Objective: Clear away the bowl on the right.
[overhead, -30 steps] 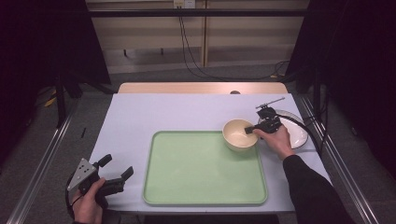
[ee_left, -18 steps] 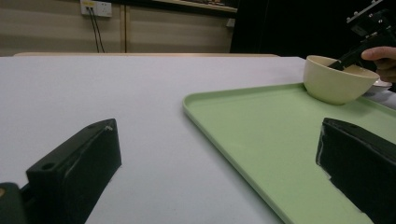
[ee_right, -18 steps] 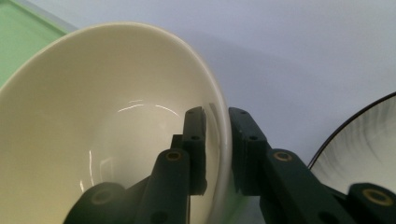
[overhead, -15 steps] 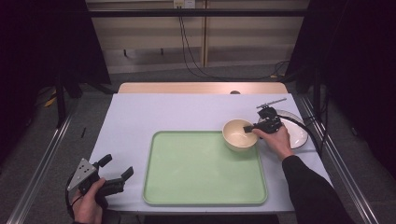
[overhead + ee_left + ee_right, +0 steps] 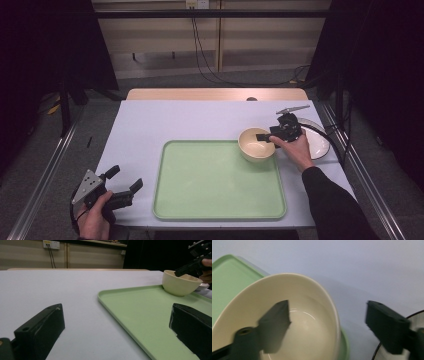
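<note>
Black jaws of the left gripper (image 5: pixel 121 184) are standing wide apart at the lower left of the high view, while farther up, right of centre, the right gripper (image 5: pixel 266 139) is straddling the rim of the cream bowl (image 5: pixel 254 146) sitting on the green tray's (image 5: pixel 210 185) upper right corner, its jaws having just been opening, no longer pinching the rim.

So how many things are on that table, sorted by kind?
Bowls: 1, the cream bowl on the tray's far right corner.
Trays: 1, the green tray.
Plates: 1, the white plate at the right.
Handheld grippers: 2, the left gripper and the right gripper.
Total: 5
</note>
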Motion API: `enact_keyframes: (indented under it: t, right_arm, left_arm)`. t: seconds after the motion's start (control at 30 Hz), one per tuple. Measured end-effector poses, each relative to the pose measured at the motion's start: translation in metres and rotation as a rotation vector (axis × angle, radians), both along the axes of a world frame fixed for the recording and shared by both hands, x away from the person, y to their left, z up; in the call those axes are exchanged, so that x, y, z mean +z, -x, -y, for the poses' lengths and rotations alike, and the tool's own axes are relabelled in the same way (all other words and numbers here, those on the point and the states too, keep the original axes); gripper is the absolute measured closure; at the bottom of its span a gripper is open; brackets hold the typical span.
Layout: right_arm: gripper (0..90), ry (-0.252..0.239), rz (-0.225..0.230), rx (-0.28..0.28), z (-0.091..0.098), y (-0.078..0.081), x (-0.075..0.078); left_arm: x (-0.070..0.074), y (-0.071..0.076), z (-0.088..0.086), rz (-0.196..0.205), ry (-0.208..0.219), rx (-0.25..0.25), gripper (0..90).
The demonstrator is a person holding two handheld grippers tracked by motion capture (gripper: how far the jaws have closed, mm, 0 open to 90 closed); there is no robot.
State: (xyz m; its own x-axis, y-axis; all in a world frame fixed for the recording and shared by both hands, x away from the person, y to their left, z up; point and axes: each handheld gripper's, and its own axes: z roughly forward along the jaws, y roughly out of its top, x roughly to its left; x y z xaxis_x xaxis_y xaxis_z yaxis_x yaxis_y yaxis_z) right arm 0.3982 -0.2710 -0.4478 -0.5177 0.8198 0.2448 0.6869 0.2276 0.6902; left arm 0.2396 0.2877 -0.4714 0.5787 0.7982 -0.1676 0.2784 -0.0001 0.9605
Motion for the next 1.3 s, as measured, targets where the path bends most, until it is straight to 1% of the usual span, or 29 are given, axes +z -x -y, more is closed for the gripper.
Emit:
enact_keyframes:
  t: [0.03, 0.07, 0.1, 0.13, 0.17, 0.2, 0.23, 0.33, 0.4, 0.43, 0.47, 0.5, 0.53, 0.57, 0.6, 0.67, 0.7, 0.73, 0.77, 0.8, 0.93, 0.97, 1.07, 1.17, 1.23, 1.3]
  right_arm:
    - [8.1, 0.000, 0.000, 0.000, 0.000, 0.000, 0.000]
    - [5.3, -0.001, 0.015, 0.009, 0.000, 0.001, 0.000]
    - [5.5, -0.013, 0.028, 0.022, 0.000, 0.002, 0.001]
    - [5.5, -0.013, 0.028, 0.022, 0.000, 0.002, 0.001]
    - [5.5, -0.029, 0.037, 0.019, 0.001, 0.002, 0.003]
    - [5.5, -0.029, 0.037, 0.019, 0.001, 0.002, 0.003]
    - [5.6, -0.051, 0.055, 0.013, 0.001, 0.002, 0.004]
    - [6.0, -0.055, 0.062, -0.001, 0.002, 0.002, 0.006]
    - [4.6, -0.051, 0.088, 0.001, 0.002, 0.005, 0.007]
    - [4.1, -0.035, 0.106, -0.018, 0.002, 0.007, 0.007]
    - [4.1, -0.035, 0.106, -0.018, 0.002, 0.007, 0.007]
    - [3.9, -0.013, 0.127, -0.042, 0.002, 0.009, 0.007]
    - [3.9, -0.013, 0.127, -0.042, 0.002, 0.009, 0.007]
    - [3.9, -0.007, 0.133, -0.054, 0.002, 0.011, 0.007]
    - [3.8, -0.004, 0.146, -0.064, 0.003, 0.013, 0.008]
    - [3.6, -0.012, 0.149, -0.064, 0.004, 0.015, 0.009]
    - [2.3, -0.016, 0.156, -0.047, 0.005, 0.017, 0.011]
    - [2.3, -0.016, 0.156, -0.047, 0.005, 0.017, 0.011]
    - [2.2, -0.012, 0.160, -0.040, 0.005, 0.018, 0.011]
    - [2.3, 0.005, 0.167, -0.039, 0.006, 0.020, 0.012]
    - [2.2, -0.004, 0.178, -0.044, 0.011, 0.025, 0.017]
    - [1.5, -0.004, 0.181, -0.034, 0.012, 0.026, 0.018]
    - [1.8, 0.010, 0.187, -0.047, 0.015, 0.029, 0.020]
    - [2.2, 0.038, 0.200, -0.055, 0.018, 0.032, 0.021]
    - [2.4, 0.047, 0.209, -0.060, 0.020, 0.035, 0.022]
    - [3.5, 0.043, 0.218, -0.057, 0.021, 0.038, 0.022]
  left_arm:
    - [0.000, 0.000, 0.000, 0.000, 0.000, 0.000, 0.1]
    - [0.000, 0.000, 0.000, 0.000, -0.001, 0.000, 0.1]
    - [0.000, 0.000, 0.000, -0.002, 0.002, 0.002, 0.1]
    - [0.000, 0.000, 0.000, -0.002, 0.002, 0.002, 0.1]
    - [0.000, 0.000, 0.000, -0.001, 0.003, 0.001, 0.1]
    - [0.000, 0.000, 0.000, -0.001, 0.003, 0.001, 0.1]
    - [0.000, 0.000, 0.000, -0.001, 0.003, 0.001, 0.1]
    - [0.000, 0.000, 0.000, -0.001, 0.002, 0.003, 0.1]
    - [0.000, 0.000, 0.000, -0.003, 0.000, 0.010, 0.1]
    - [0.000, 0.000, 0.000, -0.002, 0.001, 0.008, 0.1]
    - [0.000, 0.000, 0.000, -0.002, 0.001, 0.008, 0.1]
    - [0.000, 0.000, 0.000, -0.003, 0.000, 0.010, 0.1]
    - [0.000, 0.000, 0.000, -0.003, 0.000, 0.010, 0.1]
    - [0.000, 0.000, 0.000, -0.003, 0.001, 0.010, 0.1]
    - [0.000, 0.000, 0.000, -0.003, 0.000, 0.010, 0.1]
    - [0.000, 0.000, 0.000, -0.003, 0.000, 0.011, 0.1]
    - [0.000, 0.000, 0.000, -0.003, 0.000, 0.011, 0.1]
    - [0.000, 0.000, 0.000, -0.003, 0.000, 0.011, 0.1]
    - [0.000, 0.000, 0.000, -0.003, 0.001, 0.012, 0.1]
    - [0.000, 0.000, 0.000, -0.003, 0.000, 0.012, 0.1]
    - [0.000, 0.000, 0.000, -0.002, -0.001, 0.012, 0.1]
    - [0.000, 0.000, 0.000, -0.003, 0.001, 0.013, 0.1]
    - [0.000, 0.000, 0.000, -0.003, 0.000, 0.013, 0.1]
    - [0.000, 0.000, 0.000, -0.003, 0.000, 0.013, 0.1]
    - [0.000, 0.000, 0.000, -0.002, -0.001, 0.014, 0.1]
    - [0.000, 0.000, 0.000, -0.003, -0.001, 0.013, 0.1]
